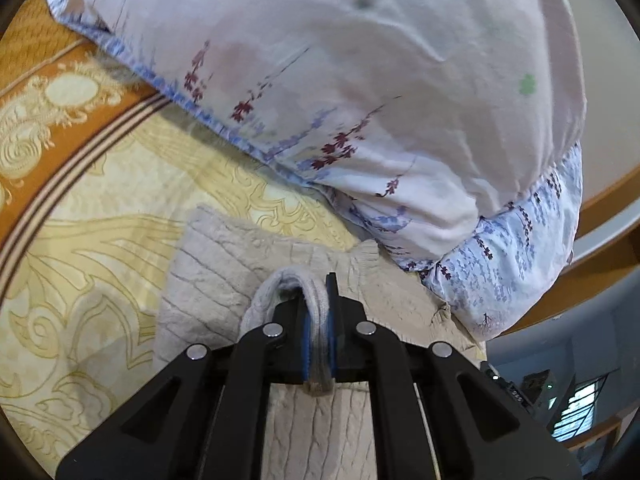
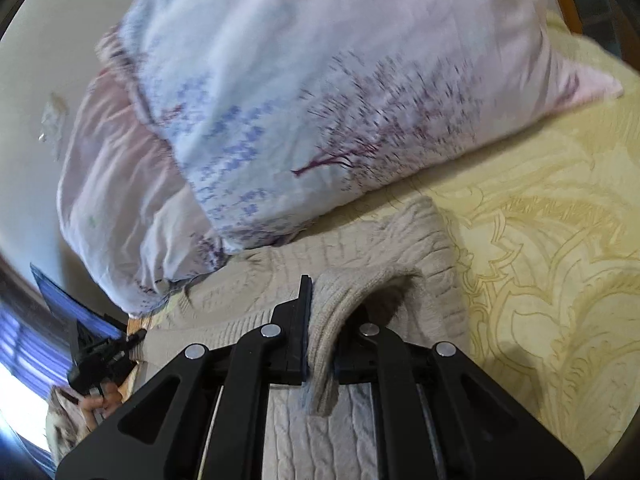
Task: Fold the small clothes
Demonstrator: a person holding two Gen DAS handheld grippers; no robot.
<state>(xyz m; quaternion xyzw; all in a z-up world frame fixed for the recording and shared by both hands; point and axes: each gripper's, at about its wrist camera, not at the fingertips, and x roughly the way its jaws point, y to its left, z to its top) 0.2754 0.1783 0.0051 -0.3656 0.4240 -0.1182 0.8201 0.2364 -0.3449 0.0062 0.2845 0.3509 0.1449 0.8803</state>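
A beige cable-knit sweater lies on the patterned bedspread in front of the pillows. My left gripper is shut on a ribbed edge of it, and the fabric loops up over the blue pads. In the right wrist view the same sweater spreads across the bed. My right gripper is shut on another ribbed edge, which drapes over the right finger and hides it. The left gripper with a hand on it shows at the lower left of that view.
Two floral pillows are stacked right behind the sweater, close to both grippers; the upper pillow overhangs the garment's far edge. The cream and orange bedspread stretches left, and the same bedspread reaches right. A wooden bed frame borders it.
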